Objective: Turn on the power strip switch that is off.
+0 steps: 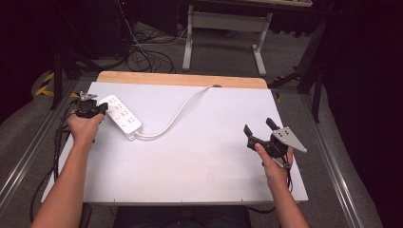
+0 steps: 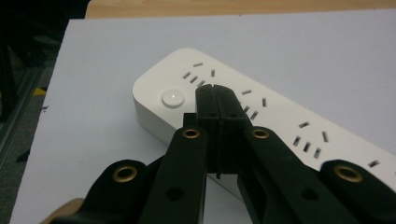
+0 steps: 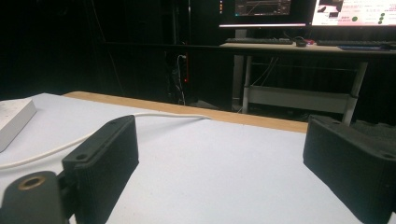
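Note:
A white power strip (image 1: pixel 121 117) lies at an angle on the left part of the white table sheet (image 1: pixel 204 156). Its white cable (image 1: pixel 176 116) curves away to the table's back edge. My left gripper (image 1: pixel 101 109) is shut, with its tips over the strip's near end. In the left gripper view the joined tips (image 2: pixel 215 95) sit just right of the strip's round button (image 2: pixel 173 98), above the socket slots of the power strip (image 2: pixel 280 116). Whether they touch it I cannot tell. My right gripper (image 1: pixel 259 126) hovers open at the right side, nothing between its jaws (image 3: pixel 224 154).
A wooden strip (image 1: pixel 183 79) edges the back of the table. Beyond it stand a desk frame (image 1: pixel 223 28) and loose cables on the floor (image 1: pixel 142 54). The right gripper view shows the strip's corner (image 3: pixel 11 121), its cable (image 3: pixel 140 115) and monitors (image 3: pixel 355 11) far behind.

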